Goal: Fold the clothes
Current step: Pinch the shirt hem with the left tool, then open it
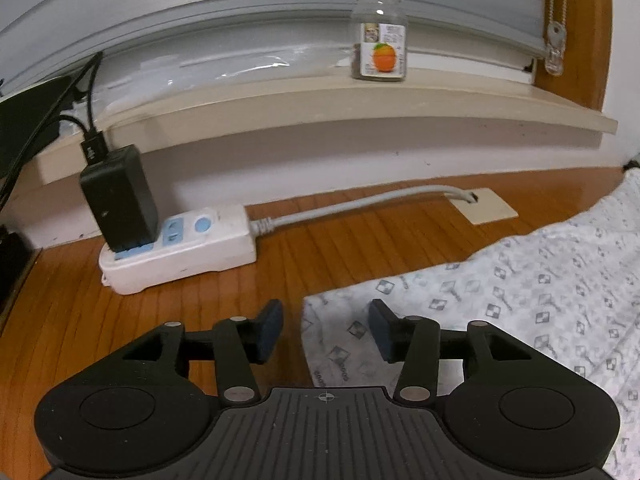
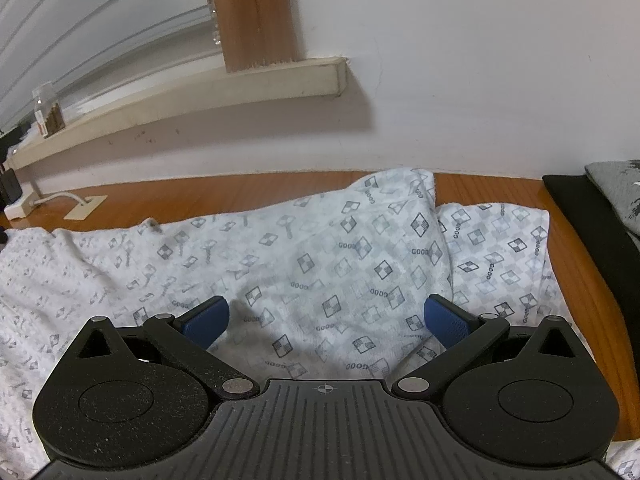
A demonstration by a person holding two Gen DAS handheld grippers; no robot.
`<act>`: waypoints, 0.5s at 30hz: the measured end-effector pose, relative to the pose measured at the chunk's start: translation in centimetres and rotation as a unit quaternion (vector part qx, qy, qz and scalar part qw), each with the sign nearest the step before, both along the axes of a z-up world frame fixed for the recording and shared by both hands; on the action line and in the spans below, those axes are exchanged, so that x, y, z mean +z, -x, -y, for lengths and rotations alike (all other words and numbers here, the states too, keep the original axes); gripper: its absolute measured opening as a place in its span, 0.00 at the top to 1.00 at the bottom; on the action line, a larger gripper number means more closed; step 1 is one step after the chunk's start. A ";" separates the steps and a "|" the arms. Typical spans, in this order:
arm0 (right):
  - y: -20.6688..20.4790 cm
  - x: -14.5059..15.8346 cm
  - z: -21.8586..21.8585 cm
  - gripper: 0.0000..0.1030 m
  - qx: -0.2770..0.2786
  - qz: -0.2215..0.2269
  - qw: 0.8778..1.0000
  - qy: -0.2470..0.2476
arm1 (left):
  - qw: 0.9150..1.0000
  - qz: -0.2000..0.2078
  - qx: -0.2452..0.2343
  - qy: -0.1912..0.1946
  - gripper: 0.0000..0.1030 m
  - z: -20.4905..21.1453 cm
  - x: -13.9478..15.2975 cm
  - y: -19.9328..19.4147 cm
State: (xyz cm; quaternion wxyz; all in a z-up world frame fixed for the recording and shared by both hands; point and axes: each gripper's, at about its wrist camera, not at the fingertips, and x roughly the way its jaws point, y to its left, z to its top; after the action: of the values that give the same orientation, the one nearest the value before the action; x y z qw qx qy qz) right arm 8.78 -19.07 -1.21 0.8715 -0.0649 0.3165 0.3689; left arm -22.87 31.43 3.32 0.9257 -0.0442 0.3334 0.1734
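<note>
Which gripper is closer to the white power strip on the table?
Left. The left gripper is open, just in front of the power strip, at the patterned cloth's corner. The right gripper is open over the cloth's middle, with the strip far off to its left.

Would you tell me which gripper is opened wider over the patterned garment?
The right gripper: its blue pads stand far apart over the patterned garment, while the left gripper shows a narrower gap.

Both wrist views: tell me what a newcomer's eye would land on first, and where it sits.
The white patterned garment spread across the wooden table dominates, with the right tongs open just above it and the left tongs open at its corner. Next comes the white power strip with a black adapter by the wall, and a clear jar on the sill.
</note>
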 end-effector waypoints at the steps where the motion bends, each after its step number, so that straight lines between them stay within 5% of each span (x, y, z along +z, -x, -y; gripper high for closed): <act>1: 0.0 0.0 0.0 0.00 0.000 0.000 1.000 0.000 | 1.000 0.001 -0.002 0.000 0.55 0.0 -0.1 0.0; 3: 0.0 0.0 0.0 0.00 -0.001 0.000 1.000 0.001 | 1.000 0.004 -0.006 0.000 0.85 0.0 -0.2 -0.1; 5: 0.0 0.0 0.0 0.00 -0.002 0.000 1.000 0.002 | 1.000 0.007 -0.011 0.000 0.95 0.0 -0.3 -0.1; 9: -0.1 -0.1 -0.1 0.00 -0.002 0.001 1.000 0.003 | 0.999 0.040 -0.001 -0.020 0.97 0.0 0.2 1.2; 11: -0.1 -0.1 0.0 0.00 -0.001 0.002 1.000 0.004 | 0.998 0.067 0.007 0.002 0.97 -0.8 1.2 2.6; 15: -0.2 -0.2 0.0 0.00 0.000 0.003 1.000 0.006 | 0.999 0.038 0.010 -0.014 0.96 -0.5 1.5 2.7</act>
State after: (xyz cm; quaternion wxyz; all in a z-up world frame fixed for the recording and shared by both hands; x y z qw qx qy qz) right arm 8.97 -19.05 -1.38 0.8720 -0.0711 0.3162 0.3668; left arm -25.61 31.96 4.80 0.9362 -0.0413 0.2955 0.1855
